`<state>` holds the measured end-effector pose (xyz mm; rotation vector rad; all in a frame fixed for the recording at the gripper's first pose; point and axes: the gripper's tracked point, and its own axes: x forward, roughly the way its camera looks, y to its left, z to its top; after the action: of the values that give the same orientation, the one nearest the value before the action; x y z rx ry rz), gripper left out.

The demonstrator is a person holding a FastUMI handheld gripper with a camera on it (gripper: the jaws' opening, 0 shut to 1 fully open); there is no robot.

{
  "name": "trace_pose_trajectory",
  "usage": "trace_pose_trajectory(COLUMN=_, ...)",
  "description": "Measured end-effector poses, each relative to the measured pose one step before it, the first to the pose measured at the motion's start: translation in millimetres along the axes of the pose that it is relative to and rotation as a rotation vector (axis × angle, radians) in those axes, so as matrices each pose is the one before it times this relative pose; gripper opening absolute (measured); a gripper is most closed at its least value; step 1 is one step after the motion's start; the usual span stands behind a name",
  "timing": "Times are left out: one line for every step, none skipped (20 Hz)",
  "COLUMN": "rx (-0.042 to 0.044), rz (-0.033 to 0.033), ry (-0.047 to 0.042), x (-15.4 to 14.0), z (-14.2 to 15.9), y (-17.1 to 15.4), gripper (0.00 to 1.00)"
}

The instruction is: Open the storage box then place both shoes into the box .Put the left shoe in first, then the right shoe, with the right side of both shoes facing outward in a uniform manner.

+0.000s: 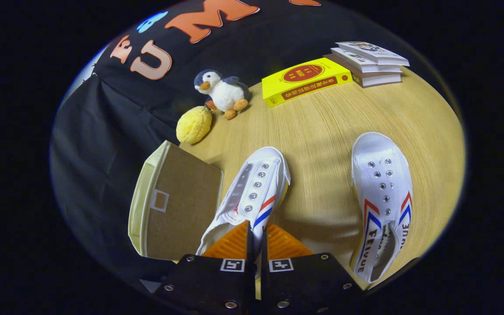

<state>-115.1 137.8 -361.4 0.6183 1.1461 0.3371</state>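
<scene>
A white canvas shoe (256,183) with red and blue stripes is tilted onto its side just right of the storage box (182,205), toe pointing away from me. My gripper (256,238) is shut on the rim of its opening, and a thin strip of white canvas shows between the two fingers. The box is cream fabric with a brown face that carries a small label window, and that face looks closed. A second matching shoe (383,192) lies flat on its sole to the right of the fingers, toe also pointing away.
The wooden table (322,122) ends at the black cloth just left of the box. Beyond the shoes sit a yellow plush ball (194,124), a toy penguin (223,92), a yellow book (304,81) and a stack of books (368,63).
</scene>
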Motion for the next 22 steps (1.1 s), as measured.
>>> trace_pose_trajectory(rx=-0.01135, rz=0.01102, ry=-0.01248, x=-0.46, z=3.84, y=5.28, gripper=0.06)
trace_pose_trajectory(rx=-0.00985, rz=-0.00246, ry=-0.00817, x=3.39, z=3.53, y=1.67, gripper=0.06)
trace_pose_trajectory(rx=0.00409, rz=-0.00101, ry=0.00102, x=0.51, z=-0.62, y=2.48, gripper=0.04)
trace_pose_trajectory(rx=-0.00283, rz=-0.00285, ry=0.00226, x=2.59, z=-0.25, y=0.43, gripper=0.04)
trace_pose_trajectory(rx=-0.00999, rz=-0.00541, ry=0.01570, x=2.05, z=-4.35, y=0.07, gripper=0.04)
trace_pose_trajectory(rx=-0.01188, rz=-0.01051, ry=0.01204, x=0.96, z=-3.92, y=-2.02, gripper=0.03)
trace_pose_trajectory(rx=-0.00837, rz=-0.01036, ry=0.00733, x=-0.09, z=-3.01, y=-0.24, gripper=0.04)
trace_pose_trajectory(rx=-0.01458, rz=-0.00360, ry=0.00071, x=0.17, z=-1.16, y=0.59, gripper=0.04)
trace_pose_trajectory(rx=-0.00435, rz=0.00506, ry=-0.00083, x=-1.42, z=0.02, y=3.00, gripper=0.03)
trace_pose_trajectory(rx=0.00442, rz=0.01063, ry=-0.01361, x=-1.30, z=2.88, y=4.20, gripper=0.03)
trace_pose_trajectory(rx=0.01435, rz=0.01629, ry=-0.01468, x=-4.21, z=4.93, y=5.83, gripper=0.03)
trace_pose_trajectory(rx=0.01098, rz=0.01900, ry=-0.01649, x=-3.63, z=7.18, y=7.45, gripper=0.03)
trace_pose_trajectory(rx=0.00344, rz=0.01932, ry=-0.02031, x=-4.41, z=9.53, y=8.44, gripper=0.03)
trace_pose_trajectory(rx=-0.00527, rz=0.01556, ry=-0.01942, x=-4.91, z=10.61, y=8.55, gripper=0.03)
trace_pose_trajectory(rx=-0.00416, rz=0.01655, ry=-0.01969, x=-5.49, z=9.72, y=9.88, gripper=0.03)
trace_pose_trajectory(rx=0.00108, rz=0.01487, ry=-0.01697, x=-4.70, z=10.14, y=9.99, gripper=0.03)
trace_pose_trajectory(rx=0.00394, rz=0.02465, ry=-0.02020, x=-4.65, z=9.25, y=13.30, gripper=0.03)
trace_pose_trajectory(rx=-0.01258, rz=0.02388, ry=-0.02383, x=-2.14, z=11.54, y=13.24, gripper=0.03)
trace_pose_trajectory(rx=-0.01136, rz=0.02160, ry=-0.01249, x=-3.91, z=7.53, y=13.81, gripper=0.03)
trace_pose_trajectory(rx=-0.00997, rz=0.02036, ry=-0.01488, x=0.09, z=7.91, y=14.09, gripper=0.03)
trace_pose_trajectory(rx=-0.01265, rz=0.01865, ry=-0.00005, x=0.29, z=3.05, y=13.06, gripper=0.03)
trace_pose_trajectory(rx=-0.01455, rz=0.01917, ry=-0.00575, x=1.69, z=4.05, y=14.36, gripper=0.03)
